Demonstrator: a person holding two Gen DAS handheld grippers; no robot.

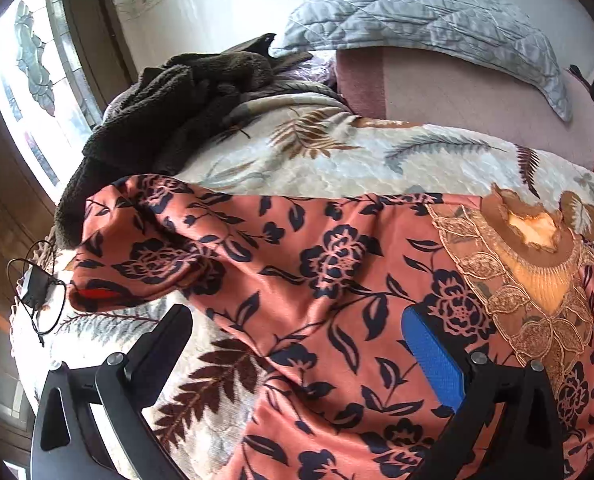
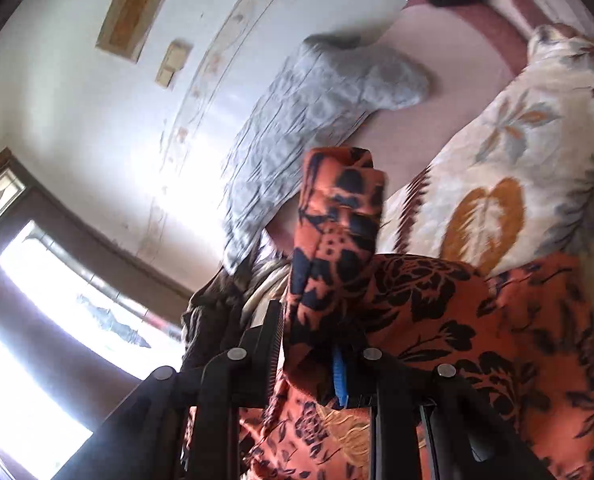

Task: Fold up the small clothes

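Note:
An orange garment [image 1: 337,272] with a dark flower print and a gold lace neckline [image 1: 537,280] lies spread on a leaf-print blanket [image 1: 337,152]. My left gripper [image 1: 297,344] is open just above it, its blue-padded right finger [image 1: 433,356] over the cloth and its left finger [image 1: 165,344] over the blanket. My right gripper [image 2: 317,344] is shut on a bunched fold of the same garment [image 2: 337,216], which sticks up between the fingers, lifted off the bed.
A dark brown fleece [image 1: 169,112] is heaped at the blanket's far left. A grey quilted pillow [image 1: 417,16] leans on the white wall behind. A small black device with a cable [image 1: 33,288] lies at the bed's left edge. A bright window [image 1: 29,80] is at the left.

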